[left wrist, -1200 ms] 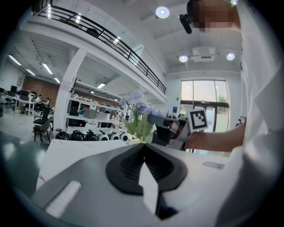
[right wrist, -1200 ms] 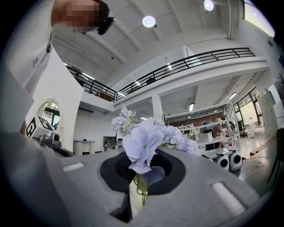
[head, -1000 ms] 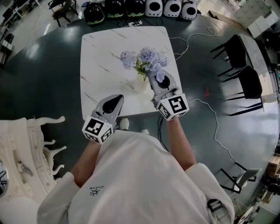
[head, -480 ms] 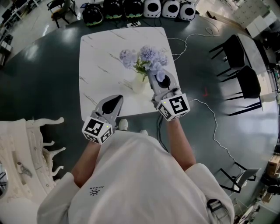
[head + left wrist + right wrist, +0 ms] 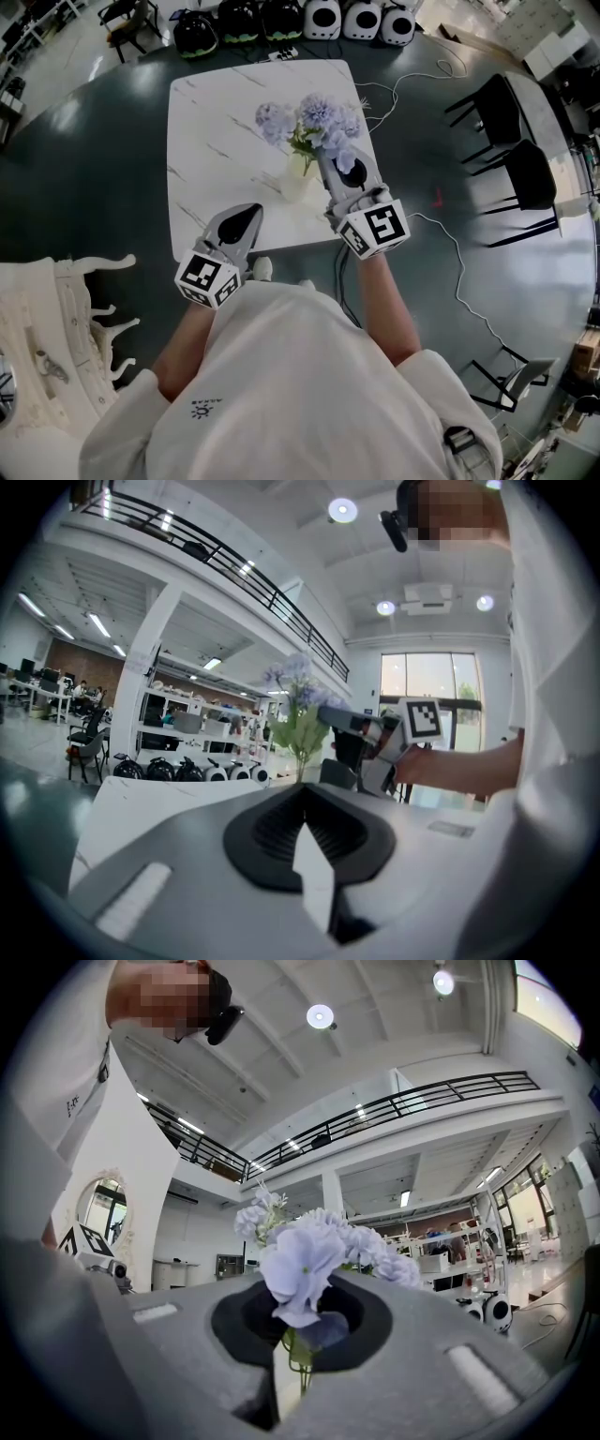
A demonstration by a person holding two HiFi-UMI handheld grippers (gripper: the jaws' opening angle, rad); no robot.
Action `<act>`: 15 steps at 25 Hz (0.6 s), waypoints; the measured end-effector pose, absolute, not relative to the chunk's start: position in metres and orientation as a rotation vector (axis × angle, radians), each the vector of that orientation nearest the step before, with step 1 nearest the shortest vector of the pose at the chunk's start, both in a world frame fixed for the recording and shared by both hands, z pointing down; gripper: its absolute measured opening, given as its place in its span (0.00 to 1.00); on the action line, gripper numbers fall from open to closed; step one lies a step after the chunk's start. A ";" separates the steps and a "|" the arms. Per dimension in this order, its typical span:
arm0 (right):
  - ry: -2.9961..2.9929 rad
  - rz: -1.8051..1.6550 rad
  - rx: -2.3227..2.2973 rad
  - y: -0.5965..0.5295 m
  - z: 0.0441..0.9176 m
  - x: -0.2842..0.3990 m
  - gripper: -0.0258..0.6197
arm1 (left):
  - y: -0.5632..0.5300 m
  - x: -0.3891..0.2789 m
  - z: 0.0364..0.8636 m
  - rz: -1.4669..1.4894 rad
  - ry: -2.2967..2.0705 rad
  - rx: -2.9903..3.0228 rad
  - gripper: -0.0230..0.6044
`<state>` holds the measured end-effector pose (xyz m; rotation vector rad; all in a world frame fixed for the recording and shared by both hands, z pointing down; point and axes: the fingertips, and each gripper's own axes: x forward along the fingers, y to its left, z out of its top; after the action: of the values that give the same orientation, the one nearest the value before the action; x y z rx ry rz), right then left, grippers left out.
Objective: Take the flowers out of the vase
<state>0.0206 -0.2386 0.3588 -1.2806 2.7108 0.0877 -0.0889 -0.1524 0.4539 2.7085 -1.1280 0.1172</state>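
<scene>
A bunch of pale purple flowers (image 5: 309, 120) with green leaves stands over a small pale vase (image 5: 296, 180) on the white marble table (image 5: 211, 122). My right gripper (image 5: 329, 157) reaches in from the right and is shut on a flower stem (image 5: 299, 1365) just under a bloom (image 5: 302, 1265). In the left gripper view the flowers (image 5: 298, 700) and the right gripper (image 5: 330, 716) show ahead, and the stems' lower ends are hidden. My left gripper (image 5: 246, 214) hovers shut and empty over the table's near edge, left of the vase.
Several round robot units (image 5: 323, 17) line the floor beyond the table. Black chairs (image 5: 511, 131) stand to the right, and a white cable (image 5: 450, 234) runs across the dark floor. A white ornate frame (image 5: 66, 328) lies at the left.
My right gripper has risen slightly with the flower stem still in its jaws. The left gripper has stayed where it was.
</scene>
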 end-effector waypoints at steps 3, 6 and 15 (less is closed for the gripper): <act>2.708 0.098 -1.278 -0.239 0.355 0.021 0.08 | -0.154 -0.088 0.453 0.113 -1.125 2.711 0.02; 2.706 0.106 -1.280 -0.238 0.352 0.021 0.08 | -0.155 -0.088 0.452 0.109 -1.122 2.716 0.02; 2.685 0.140 -1.257 -0.234 0.333 0.025 0.08 | -0.158 -0.082 0.447 0.102 -1.117 2.730 0.02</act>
<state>0.0249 -0.2345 0.3330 -1.2569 2.6846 0.1404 -0.0824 -0.1579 0.4473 2.7304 -1.1173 0.1019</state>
